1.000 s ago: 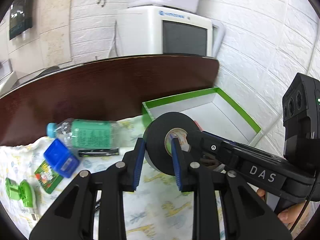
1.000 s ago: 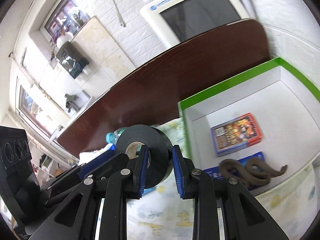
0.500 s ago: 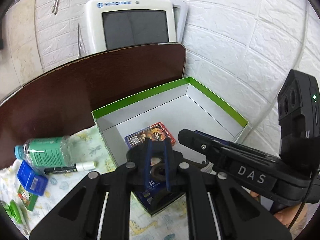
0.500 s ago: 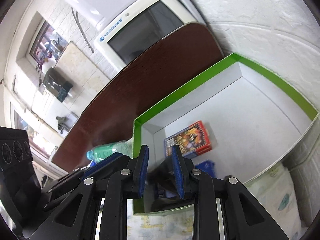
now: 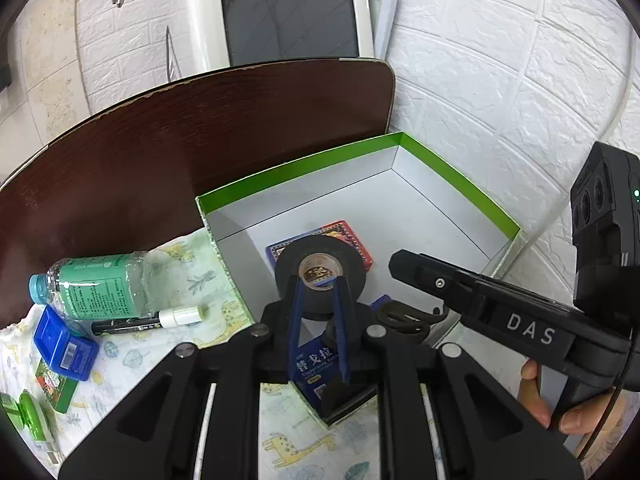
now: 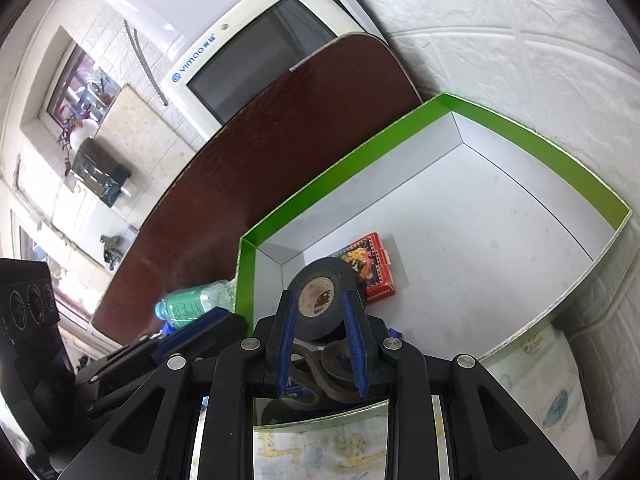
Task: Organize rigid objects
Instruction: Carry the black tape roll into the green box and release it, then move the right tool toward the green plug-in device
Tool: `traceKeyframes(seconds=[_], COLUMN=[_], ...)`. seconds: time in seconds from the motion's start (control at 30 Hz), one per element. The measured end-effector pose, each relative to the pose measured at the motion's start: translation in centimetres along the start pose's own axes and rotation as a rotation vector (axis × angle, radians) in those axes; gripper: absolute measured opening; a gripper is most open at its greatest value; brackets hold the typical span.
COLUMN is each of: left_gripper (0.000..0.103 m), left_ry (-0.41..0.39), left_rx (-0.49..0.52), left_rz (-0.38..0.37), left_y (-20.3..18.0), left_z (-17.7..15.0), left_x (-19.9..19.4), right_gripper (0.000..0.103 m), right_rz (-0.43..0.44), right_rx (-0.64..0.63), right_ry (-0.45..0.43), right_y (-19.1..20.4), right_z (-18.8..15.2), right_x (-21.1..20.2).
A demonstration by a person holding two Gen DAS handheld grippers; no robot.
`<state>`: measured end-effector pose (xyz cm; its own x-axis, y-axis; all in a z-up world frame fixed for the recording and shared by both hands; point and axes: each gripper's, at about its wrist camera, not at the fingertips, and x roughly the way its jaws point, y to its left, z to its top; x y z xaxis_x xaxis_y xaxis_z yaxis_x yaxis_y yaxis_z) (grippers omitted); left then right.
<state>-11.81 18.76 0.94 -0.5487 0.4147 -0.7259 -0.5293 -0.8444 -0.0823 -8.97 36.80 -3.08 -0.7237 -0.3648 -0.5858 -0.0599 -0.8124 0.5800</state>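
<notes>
The black tape roll [image 5: 320,256] sits inside the white box with the green rim [image 5: 460,172]. It is tilted up, with its hole facing the cameras, and it rests against a red pack of cards [image 5: 352,236] on the box floor. No fingers are touching the roll. The left gripper [image 5: 318,284] hangs just in front of it, and its blue fingers [image 5: 296,320] stand a little apart with nothing between them. The right gripper [image 6: 320,294] is also just in front of the roll; its fingers are spread a bit wider and they grasp nothing. From the left wrist camera you can see the tip of the right gripper off to the side of the roll, not on it. In the near corner of the box lies a blue carton [image 5: 316,364] with a dark curly thing [image 5: 400,316] on it. Outside the box, on a cloth with giraffes [image 5: 180,352], lie a water bottle [image 5: 100,292] on its side, a marker [image 5: 152,320] just beside it, a small blue case [image 5: 64,344] and a green clip [image 5: 28,412]. The cloth covers part of a dark brown table [image 5: 160,152].
</notes>
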Motion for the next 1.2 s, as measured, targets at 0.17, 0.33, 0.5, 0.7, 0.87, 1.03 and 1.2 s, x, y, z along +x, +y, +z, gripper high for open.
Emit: traceKeyframes(seconds=[0.17, 0.33, 0.5, 0.7, 0.87, 1.03, 1.2], left_gripper=[0.020, 0.024, 0.036, 0.052, 0.054, 0.056, 0.057], left_ry=[0.011, 0.018, -0.001, -0.036, -0.060, -0.078, -0.070], left_rx=[-0.014, -0.044, -0.088, -0.162, -0.242, -0.316, -0.373], left_rz=[0.017, 0.038, 0.081, 0.181, 0.298, 0.435, 0.495], left_y=[0.8, 2.4, 5.0, 9.8, 14.5, 19.3, 23.8], left_z=[-0.8, -1.8, -3.0, -5.1, -7.1, -9.5, -11.6], left_x=[-0.1, -0.7, -2.3, -5.1, -7.6, -10.2, -11.7], right_gripper=[0.028, 0.028, 0.028, 0.028, 0.028, 0.028, 0.028], right_rz=[-0.020, -0.023, -0.012, -0.002, 0.009, 0.031, 0.058], right_rx=[0.000, -0.023, -0.065, -0.123, -0.184, -0.255, -0.321], right_ry=[0.009, 0.022, 0.047, 0.090, 0.137, 0.193, 0.260], right_y=[-0.1, 0.9, 2.7, 5.5, 8.6, 12.2, 16.3], right_z=[-0.3, -0.6, -1.2, -2.2, -3.6, -5.4, -7.7], right_x=[0.2, 0.4, 1.0, 2.2, 3.8, 5.6, 8.0])
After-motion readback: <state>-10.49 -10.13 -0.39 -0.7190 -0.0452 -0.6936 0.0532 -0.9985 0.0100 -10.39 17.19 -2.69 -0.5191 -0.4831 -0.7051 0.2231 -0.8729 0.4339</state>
